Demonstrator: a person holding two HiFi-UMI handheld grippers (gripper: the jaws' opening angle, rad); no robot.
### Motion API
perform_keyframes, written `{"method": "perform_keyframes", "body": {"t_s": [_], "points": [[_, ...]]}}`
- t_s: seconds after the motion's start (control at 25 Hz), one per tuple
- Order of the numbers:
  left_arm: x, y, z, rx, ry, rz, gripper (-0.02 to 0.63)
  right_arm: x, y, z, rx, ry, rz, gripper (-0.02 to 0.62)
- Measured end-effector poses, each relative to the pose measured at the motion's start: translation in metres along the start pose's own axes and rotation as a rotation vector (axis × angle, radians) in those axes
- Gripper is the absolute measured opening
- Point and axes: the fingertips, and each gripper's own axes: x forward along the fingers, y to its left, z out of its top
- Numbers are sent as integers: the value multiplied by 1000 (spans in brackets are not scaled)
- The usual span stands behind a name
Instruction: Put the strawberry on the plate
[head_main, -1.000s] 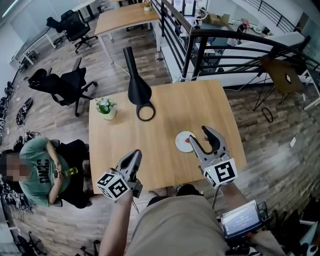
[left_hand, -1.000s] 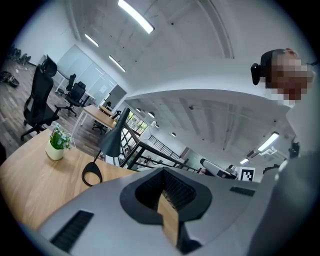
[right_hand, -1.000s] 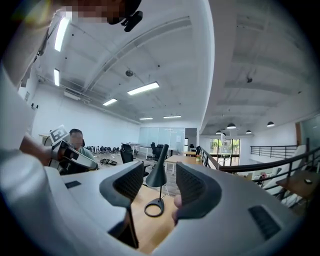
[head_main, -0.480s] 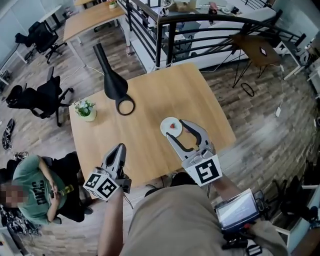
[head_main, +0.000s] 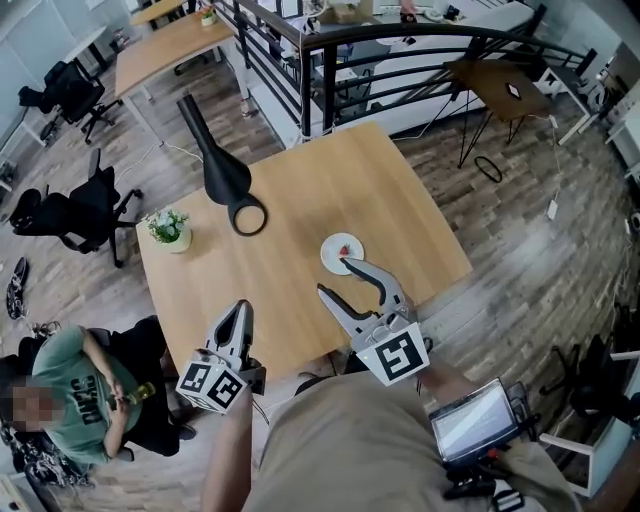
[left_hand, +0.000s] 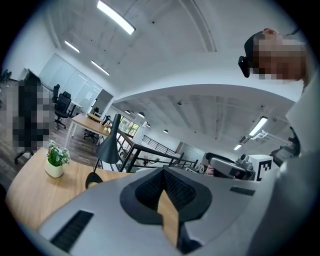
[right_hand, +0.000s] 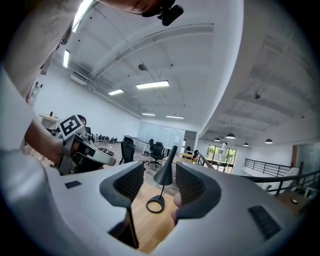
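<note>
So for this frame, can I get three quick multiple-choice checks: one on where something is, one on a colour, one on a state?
1. Where is the strawberry relative to the plate?
A beside it; B on it; C far from it
2. What colour is the lamp?
A black; B white; C red
3. How do the jaws of the right gripper stand?
A shut on the strawberry; B shut, empty; C apart, empty

Answers:
1 B, the red berry sits inside the white rim.
2 A, both shade and ring base are black.
3 C, the right gripper view shows only table between them.
</note>
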Motion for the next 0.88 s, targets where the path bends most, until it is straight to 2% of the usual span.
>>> {"method": "perform_keyframes", "body": {"t_s": [0.04,0.12,0.4,0.72,0.88], "points": [[-2,0,-3,-2,6,-1,3,0,4,-4,4,13,0,209],[-5,2,-9,-9,16,0,3,2,11,-15,23,48,-5,128],[-5,2,-21,-32,21,-6,3,8,23,-34,78,87,41,112],[3,-6,-27,-40,23,-10,3,12,23,-40,83,38,72,100],[6,-15,-31,-43,23,-18,3,7,18,-42,96,47,72,100]]}}
